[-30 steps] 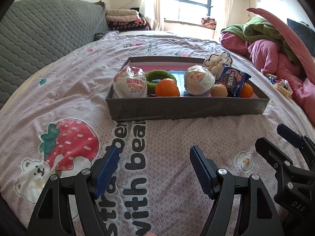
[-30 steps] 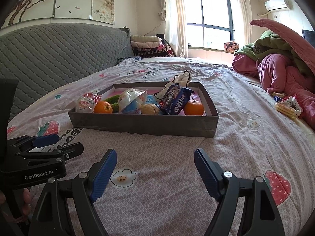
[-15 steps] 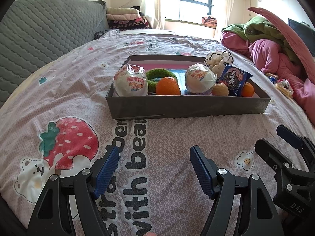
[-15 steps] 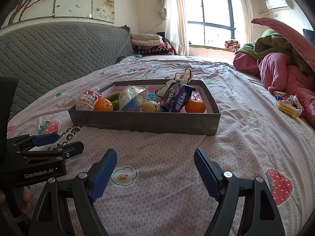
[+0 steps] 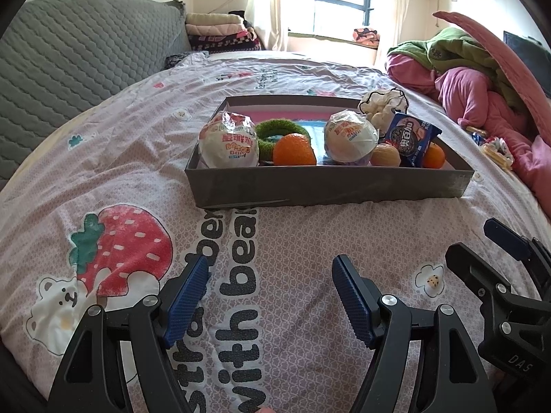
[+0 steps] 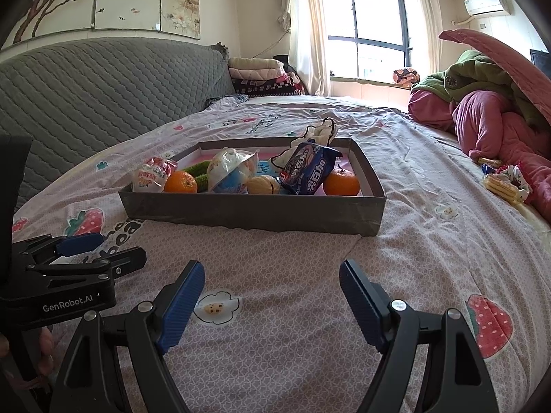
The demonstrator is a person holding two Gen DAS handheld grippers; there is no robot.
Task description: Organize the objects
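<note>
Open right tool (image 6: 270,304) faces filled tray (image 6: 255,211).

A big bed (image 6: 310,309) has a pink sheet with strawberries and little bears on it. A grey padded headboard (image 6: 103,86) stands on the left. Folded blankets (image 6: 258,72) sit near the window (image 6: 365,27). Pink and green covers (image 6: 482,103) lie heaped on the right.

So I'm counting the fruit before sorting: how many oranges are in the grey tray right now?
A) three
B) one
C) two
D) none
C: one orange sits near the tray's left end by the green ring, and a second orange sits at the right end beside the blue snack packet.
</note>
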